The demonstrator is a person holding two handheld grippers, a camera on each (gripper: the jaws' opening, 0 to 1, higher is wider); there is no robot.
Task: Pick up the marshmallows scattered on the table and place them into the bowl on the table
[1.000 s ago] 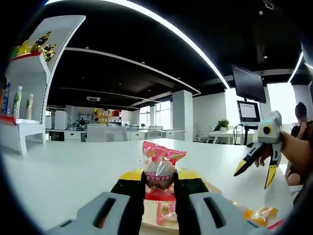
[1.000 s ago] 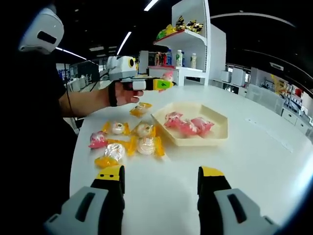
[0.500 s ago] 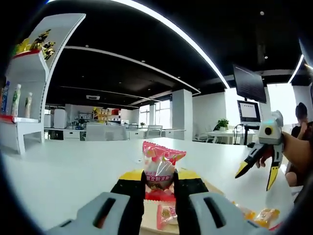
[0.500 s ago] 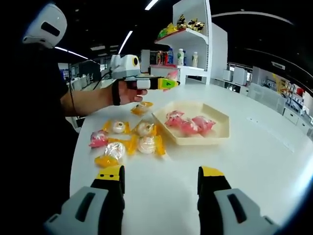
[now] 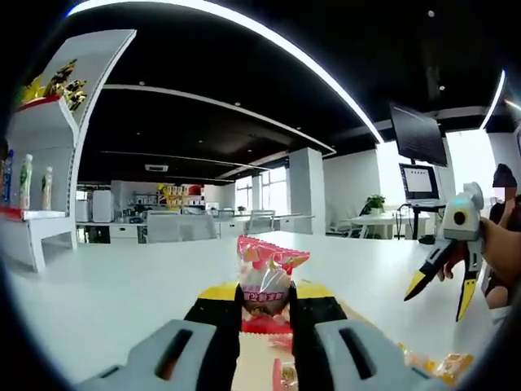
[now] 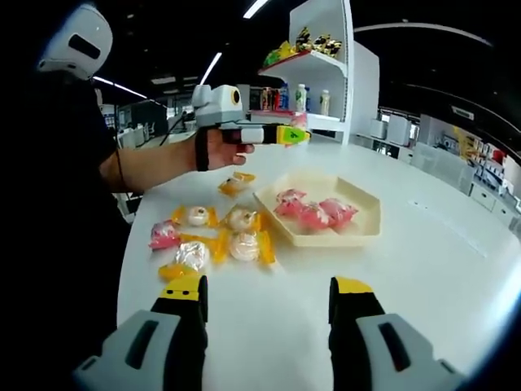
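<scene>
My left gripper (image 5: 266, 292) is shut on a pink-wrapped marshmallow (image 5: 264, 273). In the right gripper view the left gripper (image 6: 297, 135) hangs in the air above the near-left corner of the cream bowl (image 6: 330, 184), the pink marshmallow (image 6: 299, 120) at its tip. The bowl holds three pink marshmallows (image 6: 313, 212). Several yellow-wrapped marshmallows (image 6: 218, 236) and one pink one (image 6: 163, 235) lie on the white table left of the bowl. My right gripper (image 6: 269, 301) stands open above the table's near side, holding nothing; its yellow-tipped fingers also show as the right gripper (image 5: 441, 292).
A white shelf unit (image 6: 326, 65) with bottles and snacks stands behind the table. A person's arm (image 6: 151, 163) reaches in from the left. Another yellow marshmallow (image 6: 234, 183) lies by the bowl's left corner. A monitor (image 5: 417, 138) hangs at the far right.
The left gripper has carried the pink marshmallow a little up and toward the bowl. The right gripper has stayed open and still.
</scene>
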